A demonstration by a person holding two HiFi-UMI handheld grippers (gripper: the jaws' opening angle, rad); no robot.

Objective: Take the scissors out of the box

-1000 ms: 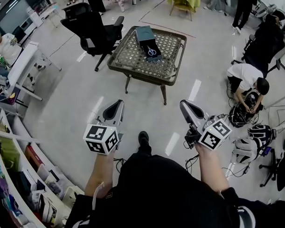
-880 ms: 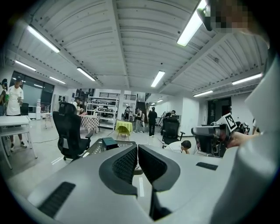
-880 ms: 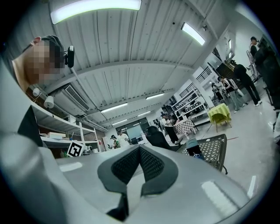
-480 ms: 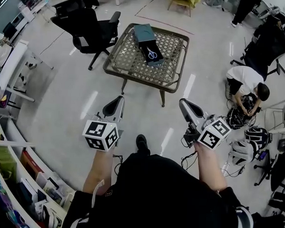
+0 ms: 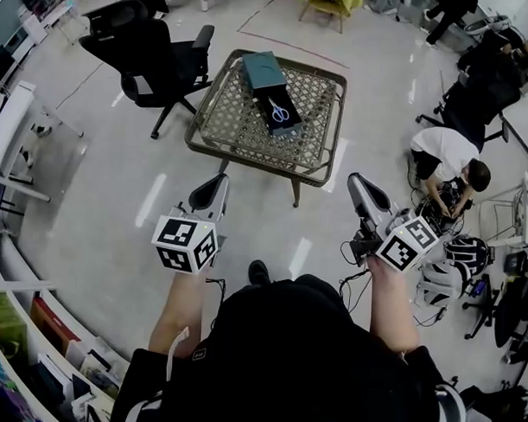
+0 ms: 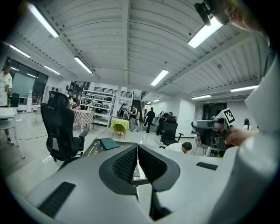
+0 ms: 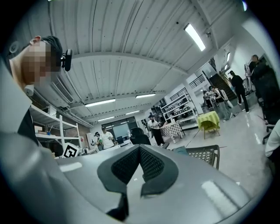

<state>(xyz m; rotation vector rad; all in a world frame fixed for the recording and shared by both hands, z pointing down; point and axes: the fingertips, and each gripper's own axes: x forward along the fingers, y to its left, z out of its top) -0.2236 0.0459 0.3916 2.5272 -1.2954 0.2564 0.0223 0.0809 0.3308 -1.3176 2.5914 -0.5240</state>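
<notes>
Blue-handled scissors (image 5: 279,110) lie in an open dark box (image 5: 280,114) on a wicker coffee table (image 5: 250,127), with the teal box lid (image 5: 263,72) beside it at the far end. My left gripper (image 5: 217,180) is held over the floor short of the table's near left corner, jaws shut and empty. My right gripper (image 5: 358,180) is held to the right of the table's near right corner, also shut and empty. In the left gripper view the table (image 6: 94,148) and teal lid (image 6: 109,143) show ahead past the left gripper (image 6: 138,151). The right gripper (image 7: 139,153) sees the table edge (image 7: 203,154).
A black office chair (image 5: 144,50) stands left of the table. A person (image 5: 446,156) crouches over cables on the floor at right. Shelves (image 5: 35,328) line the near left. A yellow-covered stool (image 5: 327,2) stands beyond the table. Bare floor lies between me and the table.
Both grippers and I have moved closer to the table, which now sits nearer in the head view. Both jaws stay shut.
</notes>
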